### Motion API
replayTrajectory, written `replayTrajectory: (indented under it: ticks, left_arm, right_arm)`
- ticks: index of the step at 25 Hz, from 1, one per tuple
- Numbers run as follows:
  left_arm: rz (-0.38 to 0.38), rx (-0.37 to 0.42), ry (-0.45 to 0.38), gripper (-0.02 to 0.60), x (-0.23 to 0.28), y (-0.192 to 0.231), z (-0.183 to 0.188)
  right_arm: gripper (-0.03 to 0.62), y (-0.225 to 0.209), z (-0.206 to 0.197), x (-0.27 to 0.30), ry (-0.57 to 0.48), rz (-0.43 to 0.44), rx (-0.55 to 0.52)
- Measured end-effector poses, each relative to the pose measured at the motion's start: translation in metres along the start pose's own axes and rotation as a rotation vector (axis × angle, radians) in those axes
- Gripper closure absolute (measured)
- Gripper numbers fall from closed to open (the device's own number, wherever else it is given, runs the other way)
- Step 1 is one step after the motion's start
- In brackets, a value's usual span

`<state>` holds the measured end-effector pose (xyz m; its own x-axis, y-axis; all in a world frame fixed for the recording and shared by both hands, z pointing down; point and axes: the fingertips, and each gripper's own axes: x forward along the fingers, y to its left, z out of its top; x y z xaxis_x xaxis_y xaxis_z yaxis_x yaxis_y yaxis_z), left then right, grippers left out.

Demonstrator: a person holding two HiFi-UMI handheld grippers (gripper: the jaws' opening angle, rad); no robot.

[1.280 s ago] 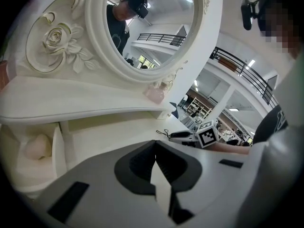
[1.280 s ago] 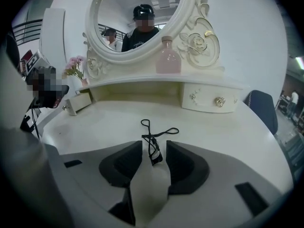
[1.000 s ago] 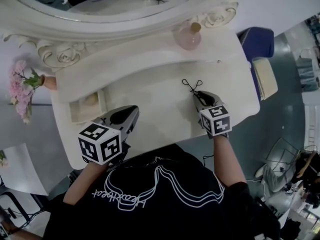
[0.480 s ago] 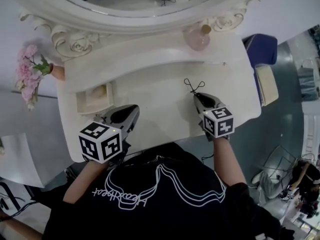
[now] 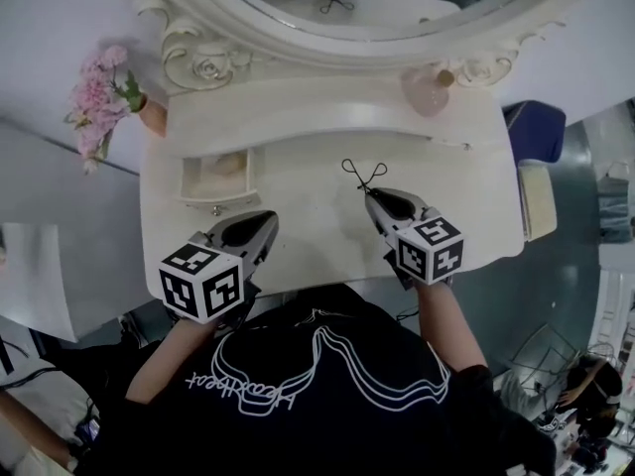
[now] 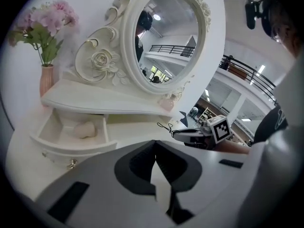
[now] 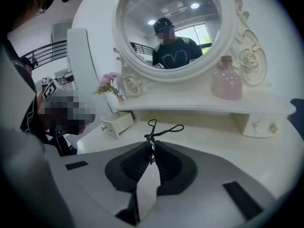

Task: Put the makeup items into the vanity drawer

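The left hand-held gripper (image 5: pixel 263 224) tilts forward and down, its jaws together with nothing between them. The left forearm (image 5: pixel 164 360) trails behind its marker cube. The right hand-held gripper (image 5: pixel 373 196) tilts likewise. Its jaws have just been closing and now pinch the eyelash curler (image 5: pixel 362 174), which sticks out ahead of its tips.

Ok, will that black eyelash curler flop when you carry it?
Probably not: the eyelash curler looks like thin stiff wire, so it should hold its shape. It likely weighs little. But the right hand-held gripper, whose jaws have just been closing on it, pinches only one end, so the loops might swivel.
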<state>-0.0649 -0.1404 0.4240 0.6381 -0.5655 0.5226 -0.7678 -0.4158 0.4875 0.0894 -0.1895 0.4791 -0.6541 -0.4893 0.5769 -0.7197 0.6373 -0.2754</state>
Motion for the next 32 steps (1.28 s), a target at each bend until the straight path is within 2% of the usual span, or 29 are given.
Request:
replayTrajectory:
  ticks: [9, 18, 24, 32]
  left_arm:
    - [0.108, -0.078, -0.095, 0.577, -0.053, 0.033, -0.006]
    - [0.172, -0.132, -0.151, 0.577, -0.087, 0.06, -0.014]
    - [0.21, -0.165, -0.18, 0.577, -0.106, 0.077, -0.018]
    - [0.249, -0.223, -0.194, 0.577, -0.122, 0.095, -0.032]
  right_arm:
    - [0.557, 0.087, 0.043, 0.049, 0.024, 0.197, -0.171]
    - [0.557, 0.16, 0.069, 0.091, 0.049, 0.335, -0.291]
    - [0.557, 0.19, 0.073, 0.122, 0.095, 0.387, -0.347]
    - [0.556, 0.204, 0.066, 0.161, 0.212, 0.377, -0.493]
